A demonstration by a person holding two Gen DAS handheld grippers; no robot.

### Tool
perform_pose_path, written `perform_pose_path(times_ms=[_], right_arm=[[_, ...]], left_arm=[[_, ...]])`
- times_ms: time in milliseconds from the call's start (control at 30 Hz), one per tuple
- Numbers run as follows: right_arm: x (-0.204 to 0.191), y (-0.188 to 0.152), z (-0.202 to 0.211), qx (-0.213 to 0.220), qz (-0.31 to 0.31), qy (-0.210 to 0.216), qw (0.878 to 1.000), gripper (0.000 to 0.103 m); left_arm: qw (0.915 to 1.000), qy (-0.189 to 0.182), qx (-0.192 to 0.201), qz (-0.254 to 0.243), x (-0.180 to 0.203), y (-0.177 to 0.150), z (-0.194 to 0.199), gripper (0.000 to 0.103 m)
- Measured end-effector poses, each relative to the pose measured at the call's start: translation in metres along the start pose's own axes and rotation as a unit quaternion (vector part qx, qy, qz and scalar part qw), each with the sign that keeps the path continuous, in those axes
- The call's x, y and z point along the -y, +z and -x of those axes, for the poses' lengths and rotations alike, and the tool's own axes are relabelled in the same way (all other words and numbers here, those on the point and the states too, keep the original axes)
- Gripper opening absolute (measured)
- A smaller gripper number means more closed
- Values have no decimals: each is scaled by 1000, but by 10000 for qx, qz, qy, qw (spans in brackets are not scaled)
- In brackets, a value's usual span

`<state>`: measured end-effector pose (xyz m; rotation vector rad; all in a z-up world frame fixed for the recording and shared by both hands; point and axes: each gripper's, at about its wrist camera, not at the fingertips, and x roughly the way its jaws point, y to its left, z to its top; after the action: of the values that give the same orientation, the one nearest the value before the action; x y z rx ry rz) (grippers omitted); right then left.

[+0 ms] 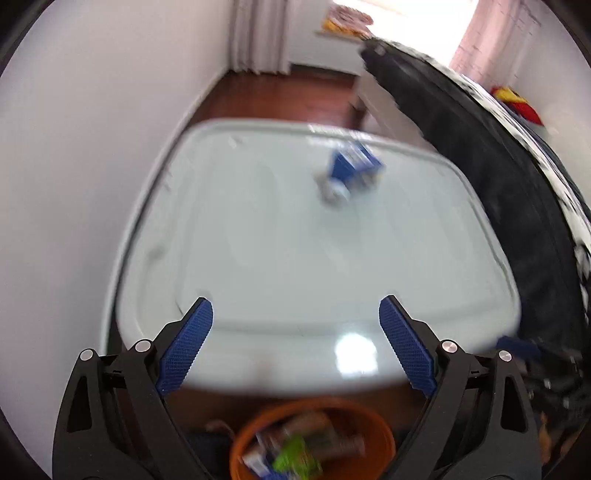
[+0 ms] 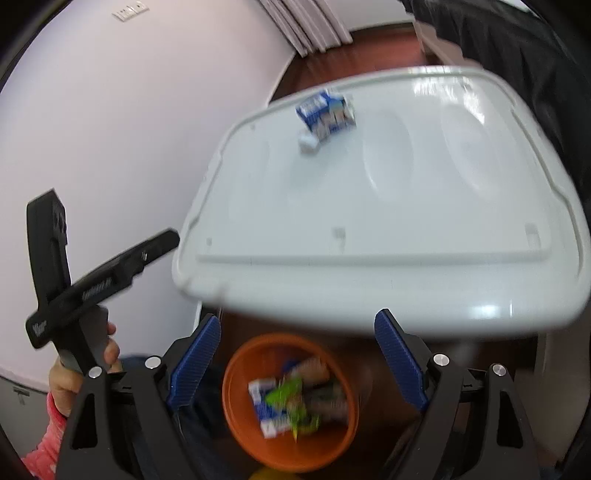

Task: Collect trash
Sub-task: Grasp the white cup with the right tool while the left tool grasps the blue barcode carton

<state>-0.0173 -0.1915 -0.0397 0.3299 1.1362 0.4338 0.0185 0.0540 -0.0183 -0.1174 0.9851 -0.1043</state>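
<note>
Both views motion-blurred.

Left gripper (image 1: 295,314): jaws spread wide, nothing between blue pads (image 1: 186,350), hovering over near edge of pale lid-like table top (image 1: 258,258). Also visible at left of right wrist view (image 2: 96,280), held in a hand (image 2: 74,373) with pink sleeve; white lettering on its black body, too blurred to read.

Right gripper (image 2: 297,332): jaws spread wide, empty, positioned above orange bin (image 2: 236,398).

Blue and white carton (image 1: 351,170), also (image 2: 327,112): lying tipped on table top, upper centre of both frames, towards far edge. White print on blue face, unreadable. Small white piece (image 2: 309,142) just beside it on near side; touching or not, cannot tell.

Orange bin at bottom centre of both frames (image 1: 243,439), below table's near edge. Holding wrappers: green packet (image 2: 291,400), blue-white pack (image 2: 266,413), brown packets (image 2: 317,369). No labels legible.

White plate with marks on wall (image 2: 129,11), upper left; text unreadable.
</note>
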Motion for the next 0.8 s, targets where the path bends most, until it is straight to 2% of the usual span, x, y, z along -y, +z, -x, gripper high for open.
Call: perform_pose_path(times_ms=[167, 300, 400, 567, 800], right_arm=[[-11, 51, -40, 296, 268, -83, 9992, 84], [-16, 90, -85, 398, 136, -147, 9990, 84], [-17, 120, -125, 367, -148, -312, 9987, 83], [-19, 159, -178, 208, -493, -608, 9967, 76], [-13, 183, -210, 53, -780, -1011, 9918, 60]], left_arm=[[9986, 397, 334, 92, -14, 30, -11, 90], [9961, 680, 446, 350, -34, 37, -17, 90], [9958, 608, 376, 575, -51, 38, -22, 90], [9955, 558, 338, 689, -66, 41, -22, 90], [9957, 310, 327, 809, -75, 42, -18, 90]])
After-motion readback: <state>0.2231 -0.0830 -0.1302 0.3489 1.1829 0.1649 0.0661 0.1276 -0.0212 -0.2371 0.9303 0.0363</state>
